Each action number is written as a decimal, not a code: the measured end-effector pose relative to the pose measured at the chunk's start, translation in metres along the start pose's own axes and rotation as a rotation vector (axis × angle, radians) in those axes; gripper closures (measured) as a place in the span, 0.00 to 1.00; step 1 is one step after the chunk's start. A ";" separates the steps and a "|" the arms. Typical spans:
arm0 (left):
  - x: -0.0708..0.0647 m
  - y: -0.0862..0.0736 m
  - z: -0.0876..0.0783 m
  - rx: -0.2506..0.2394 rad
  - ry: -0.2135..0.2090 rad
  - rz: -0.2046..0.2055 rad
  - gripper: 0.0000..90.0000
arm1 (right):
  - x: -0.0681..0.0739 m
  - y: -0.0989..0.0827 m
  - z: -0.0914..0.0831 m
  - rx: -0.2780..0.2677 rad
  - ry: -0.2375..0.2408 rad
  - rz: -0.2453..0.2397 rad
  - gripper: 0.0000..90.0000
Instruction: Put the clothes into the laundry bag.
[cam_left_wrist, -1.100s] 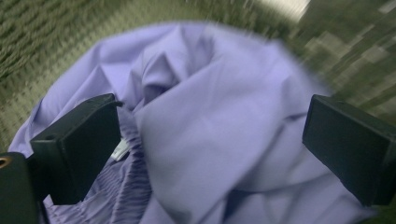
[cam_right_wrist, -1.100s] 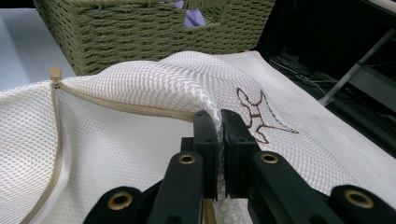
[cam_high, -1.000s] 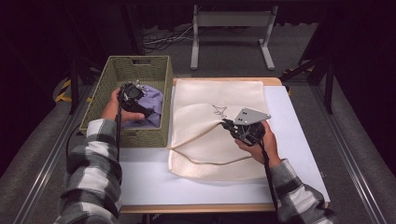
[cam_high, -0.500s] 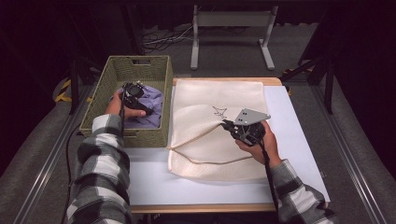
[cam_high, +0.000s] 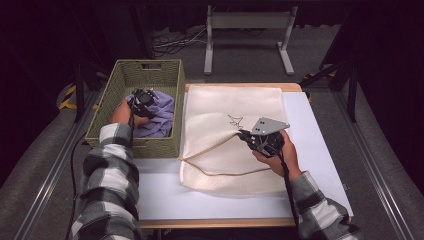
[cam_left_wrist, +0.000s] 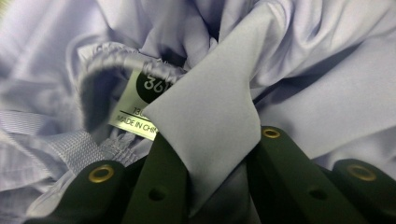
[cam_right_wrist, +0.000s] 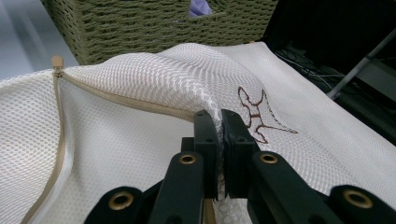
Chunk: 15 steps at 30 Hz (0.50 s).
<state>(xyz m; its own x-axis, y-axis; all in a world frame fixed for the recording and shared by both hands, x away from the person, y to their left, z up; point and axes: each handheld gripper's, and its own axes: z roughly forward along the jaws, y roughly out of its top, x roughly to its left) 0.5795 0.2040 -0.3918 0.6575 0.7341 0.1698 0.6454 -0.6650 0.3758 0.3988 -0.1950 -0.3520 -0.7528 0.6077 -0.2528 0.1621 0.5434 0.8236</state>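
Right gripper: right of centre in the high view, jaws pinched tight on the upper edge of the mesh laundry bag, holding its mouth lifted.
Risk at the bag mouth: only a thin fold of mesh sits between the pads; a tug toward the person could pull it free and let the opening drop flat.
Zipper: runs along the open edge at the left of the right gripper view; a trailing strap could snag there.
Left gripper: jaws have just been closing and now clamp a single fold of the lilac garment.
Risk in the grip: the fabric looks slippery, so the fold may slide out on lifting.
Label: just beside the pinch, near an elastic hem.
Wicker basket: upper left of the high view, the garment lying inside; dragging low could catch cloth on the rim.
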 end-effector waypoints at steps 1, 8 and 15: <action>0.001 -0.001 -0.006 -0.047 0.017 -0.017 0.91 | 0.000 0.000 0.000 -0.002 -0.002 0.005 0.96; 0.000 -0.008 -0.043 -0.245 0.056 -0.053 0.92 | -0.003 0.000 -0.001 -0.015 -0.004 0.013 0.96; -0.012 -0.021 -0.072 -0.387 0.050 -0.067 0.92 | -0.005 0.000 0.001 -0.030 0.000 0.018 0.96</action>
<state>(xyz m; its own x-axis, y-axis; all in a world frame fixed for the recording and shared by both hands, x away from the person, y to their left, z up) 0.5300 0.2187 -0.3364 0.5928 0.7864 0.1737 0.4858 -0.5212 0.7017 0.4029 -0.1971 -0.3511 -0.7499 0.6172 -0.2381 0.1561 0.5149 0.8429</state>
